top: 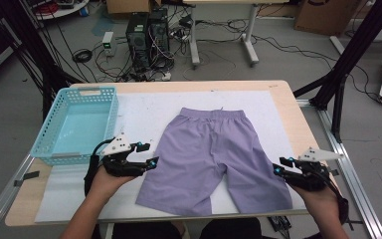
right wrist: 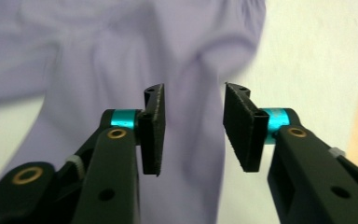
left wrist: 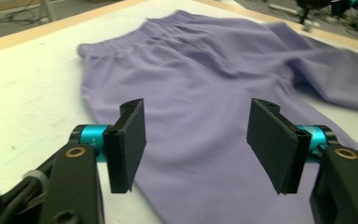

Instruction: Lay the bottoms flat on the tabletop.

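Shorts [top: 214, 154] lie flat on our tabletop [top: 283, 99]; we hold left tongs [top: 146, 155] and right tongs [top: 280, 166] open, empty, beside them.

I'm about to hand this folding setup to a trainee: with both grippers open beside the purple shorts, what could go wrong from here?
1. The shorts lie flat on the white mat; the left gripper might pinch only the top layer, or the mat too.
2. The right gripper hangs open at the outer leg edge; uneven lifting could bunch the fabric.
3. The blue basket sits close by the left hand and could get knocked.
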`<state>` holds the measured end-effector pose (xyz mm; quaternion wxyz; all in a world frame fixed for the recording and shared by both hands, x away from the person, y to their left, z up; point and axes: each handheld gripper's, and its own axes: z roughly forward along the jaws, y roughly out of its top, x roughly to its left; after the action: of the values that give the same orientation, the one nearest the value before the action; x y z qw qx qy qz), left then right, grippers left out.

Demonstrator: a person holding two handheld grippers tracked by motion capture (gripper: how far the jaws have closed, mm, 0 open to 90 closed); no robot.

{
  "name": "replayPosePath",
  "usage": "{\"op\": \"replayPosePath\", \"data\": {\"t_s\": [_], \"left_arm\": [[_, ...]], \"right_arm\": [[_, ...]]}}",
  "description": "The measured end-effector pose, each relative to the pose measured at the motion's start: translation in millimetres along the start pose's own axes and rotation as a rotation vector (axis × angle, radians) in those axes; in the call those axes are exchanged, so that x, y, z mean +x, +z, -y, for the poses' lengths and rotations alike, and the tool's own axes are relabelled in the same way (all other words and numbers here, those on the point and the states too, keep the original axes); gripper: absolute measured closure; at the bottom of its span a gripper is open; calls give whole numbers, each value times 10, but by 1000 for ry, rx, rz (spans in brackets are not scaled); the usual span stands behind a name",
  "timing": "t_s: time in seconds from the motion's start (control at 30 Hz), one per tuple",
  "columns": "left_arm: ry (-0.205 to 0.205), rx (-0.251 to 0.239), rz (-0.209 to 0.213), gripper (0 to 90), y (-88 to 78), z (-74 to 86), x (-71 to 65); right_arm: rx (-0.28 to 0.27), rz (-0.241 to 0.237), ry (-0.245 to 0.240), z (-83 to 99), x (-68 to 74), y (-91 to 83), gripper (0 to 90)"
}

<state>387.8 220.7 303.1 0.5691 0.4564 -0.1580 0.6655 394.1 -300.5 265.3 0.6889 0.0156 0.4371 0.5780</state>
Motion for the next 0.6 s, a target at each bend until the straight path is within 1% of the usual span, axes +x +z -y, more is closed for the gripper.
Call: {"op": "replayPosePath", "data": {"t_s": [0.03,0.13,0.17,0.2,0.27,0.3,0.33,0.37,0.4,0.43,0.47,0.5,0.57,0.6], "left_arm": [[-6,-1,-11,367,31,-16,24],[-39,-2,-63,354,224,-114,145],[-58,-2,-71,346,304,-151,190],[-80,0,-74,345,394,-187,244],[-97,13,-91,340,596,-257,357],[-111,30,-97,340,704,-287,414],[-114,41,-96,339,811,-312,474],[-122,41,-104,338,915,-326,525],[-145,62,-111,338,1043,-341,595],[-148,73,-117,338,1137,-344,653],[-152,76,-127,338,1201,-340,695],[-168,100,-143,338,1292,-337,746],[-173,149,-163,339,1471,-315,840],[-163,180,-175,339,1553,-304,882]], "right_arm": [[-3,-2,-3,-87,-14,70,572],[-18,-4,-18,-328,-70,259,551],[-19,1,-20,-400,-101,319,543],[-19,3,-12,-463,-143,384,525],[-13,15,13,-563,-243,522,513],[0,16,16,-605,-293,595,512],[8,28,19,-642,-339,668,511],[13,38,15,-673,-386,740,511],[22,38,20,-702,-432,815,511],[31,56,25,-725,-490,906,511],[35,60,38,-737,-539,979,511],[36,57,48,-741,-584,1037,511],[59,78,71,-747,-695,1200,511],[78,86,80,-752,-750,1286,511]]}}
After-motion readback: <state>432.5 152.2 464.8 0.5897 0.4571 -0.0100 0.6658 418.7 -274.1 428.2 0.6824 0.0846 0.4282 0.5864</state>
